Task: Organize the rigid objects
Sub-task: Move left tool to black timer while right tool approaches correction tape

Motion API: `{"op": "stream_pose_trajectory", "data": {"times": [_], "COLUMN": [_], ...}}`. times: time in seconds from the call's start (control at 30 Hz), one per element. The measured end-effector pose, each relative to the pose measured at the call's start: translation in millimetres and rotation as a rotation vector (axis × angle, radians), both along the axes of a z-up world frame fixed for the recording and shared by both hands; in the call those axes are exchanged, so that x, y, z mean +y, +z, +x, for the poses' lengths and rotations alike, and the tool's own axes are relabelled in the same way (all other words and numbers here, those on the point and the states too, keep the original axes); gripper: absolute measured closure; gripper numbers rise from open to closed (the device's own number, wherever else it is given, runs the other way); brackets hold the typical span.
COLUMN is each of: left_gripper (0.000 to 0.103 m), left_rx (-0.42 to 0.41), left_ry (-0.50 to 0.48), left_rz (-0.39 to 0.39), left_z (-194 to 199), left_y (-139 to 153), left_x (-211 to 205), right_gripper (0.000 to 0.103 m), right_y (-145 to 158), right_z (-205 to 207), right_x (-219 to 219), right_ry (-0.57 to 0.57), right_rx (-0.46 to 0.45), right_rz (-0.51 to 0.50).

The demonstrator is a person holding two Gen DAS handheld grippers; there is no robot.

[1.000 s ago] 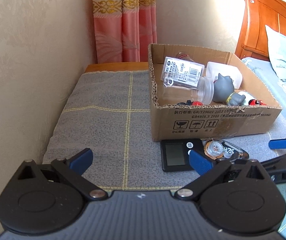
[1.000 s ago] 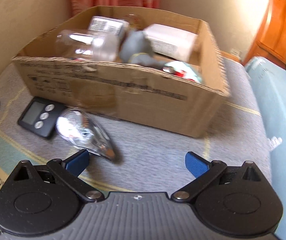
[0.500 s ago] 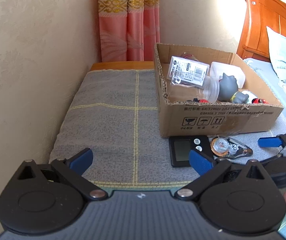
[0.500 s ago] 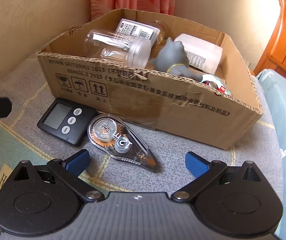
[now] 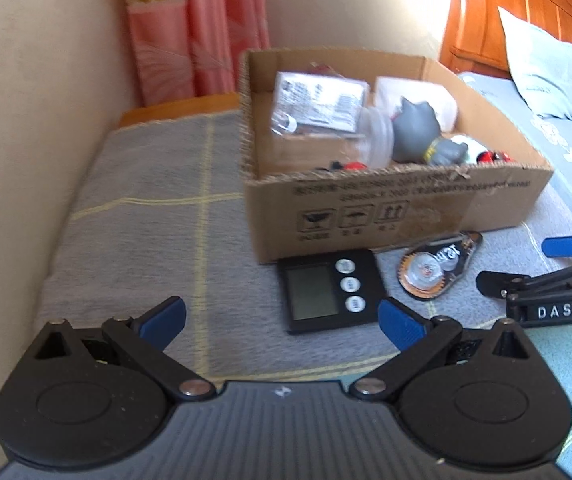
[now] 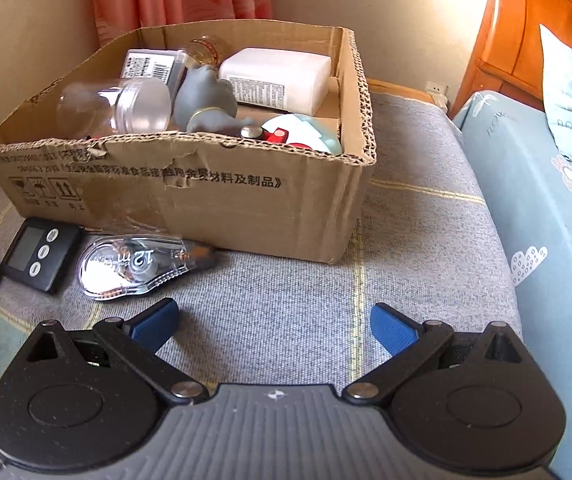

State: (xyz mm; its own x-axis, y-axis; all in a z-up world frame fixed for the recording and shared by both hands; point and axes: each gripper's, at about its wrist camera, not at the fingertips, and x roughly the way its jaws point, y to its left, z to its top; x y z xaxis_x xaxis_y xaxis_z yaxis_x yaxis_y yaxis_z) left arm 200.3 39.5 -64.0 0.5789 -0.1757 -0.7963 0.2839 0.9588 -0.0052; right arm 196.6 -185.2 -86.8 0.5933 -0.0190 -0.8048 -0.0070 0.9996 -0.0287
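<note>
Both grippers, left gripper (image 5: 282,316) and right gripper (image 6: 274,322), gape wide and empty above the grey cloth (image 6: 405,240); the correction-tape dispenser (image 6: 134,268) and digital timer (image 5: 327,290), lying against the cardboard box (image 6: 214,200), risk skidding under a shallow, off-centre pinch.

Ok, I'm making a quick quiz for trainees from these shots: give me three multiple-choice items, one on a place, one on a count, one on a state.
1. Where does the correction tape dispenser lie?
A. inside the cardboard box
B. on the grey cloth, before the box
C. on the pillow

2. How many round buttons has the black digital timer?
A. one
B. three
C. five

3. How stands the right gripper?
A. open, empty
B. shut on the timer
C. shut on the figurine

Key: B, it lies outside the cardboard box; B, three white buttons show; A, its blue pads are apart.
</note>
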Motion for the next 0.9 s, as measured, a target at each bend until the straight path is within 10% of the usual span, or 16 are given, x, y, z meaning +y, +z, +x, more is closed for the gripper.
{"op": "stream_pose_trajectory", "data": {"times": [0.63,0.9], "left_gripper": [0.001,0.028], "left_rx": [0.044,0.028], "left_ry": [0.032,0.008], "left_rz": [0.018,-0.004], "left_z": [17.5,17.9], "left_y": [-22.9,-16.4], "left_x": [-12.8,-19.1], "right_gripper": [0.0,0.0], "right_y": [0.6,0.5], "right_z": [-13.9,-20.6], "right_x": [-0.9,16.3], "right_ry": [0.112,0.173], "right_rx": [-0.028,-0.031], "right_rz": [0.006,0.008]}}
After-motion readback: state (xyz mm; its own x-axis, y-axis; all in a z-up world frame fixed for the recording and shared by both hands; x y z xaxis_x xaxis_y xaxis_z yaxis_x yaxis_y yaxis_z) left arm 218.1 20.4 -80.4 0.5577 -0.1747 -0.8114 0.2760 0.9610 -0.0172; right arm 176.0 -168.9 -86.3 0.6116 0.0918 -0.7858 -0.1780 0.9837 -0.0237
